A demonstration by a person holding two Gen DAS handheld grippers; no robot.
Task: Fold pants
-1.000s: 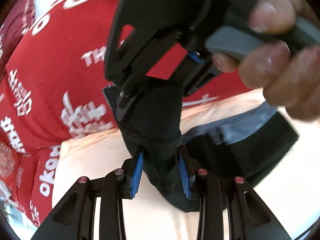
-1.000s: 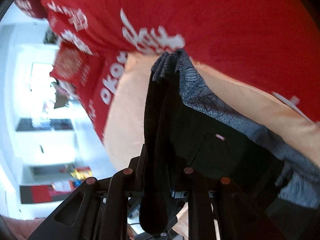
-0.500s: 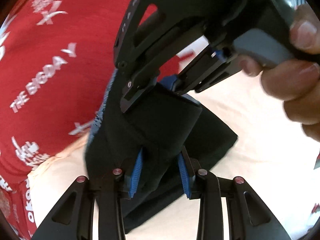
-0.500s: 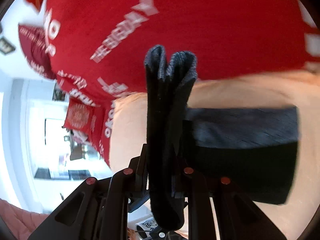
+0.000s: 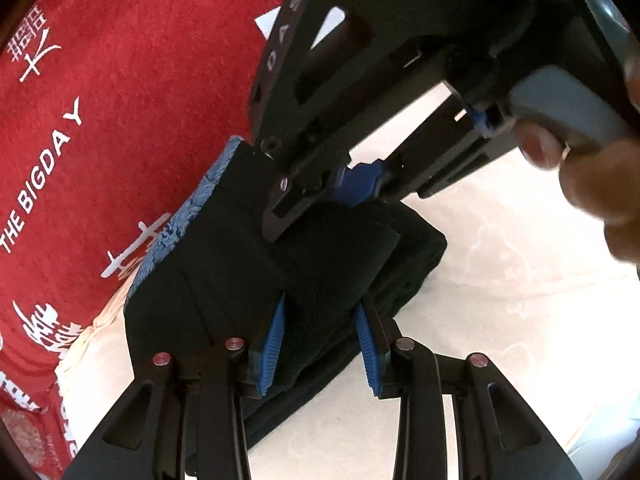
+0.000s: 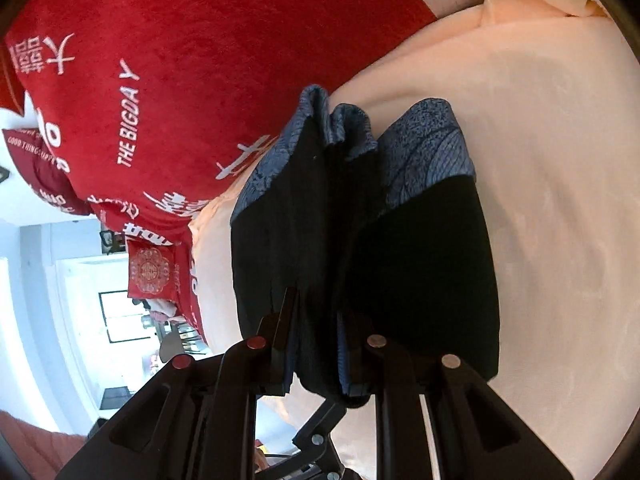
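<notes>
The black pants [image 5: 224,280] with a blue patterned waistband [image 6: 428,152] are folded into a thick bundle on a pale peach sheet. My left gripper [image 5: 320,344] is shut on a fold of the black cloth, its blue pads pressing both sides. In the right wrist view, my right gripper [image 6: 318,344] is shut on another bunched fold of the pants [image 6: 420,272]. The right gripper's black frame [image 5: 360,92] also fills the top of the left wrist view, just above the bundle, with a hand [image 5: 592,176] squeezing its grey trigger.
A red blanket [image 5: 120,100] with white lettering lies along the bundle's far side. The peach sheet [image 6: 560,200] spreads to the right. A red cushion [image 6: 150,270] and a bright room with windows show at the left of the right wrist view.
Both grippers carried the pants across and down onto the sheet. The hanging cloth has settled into a flatter, doubled bundle. Both wrists rolled. The grips held throughout.
</notes>
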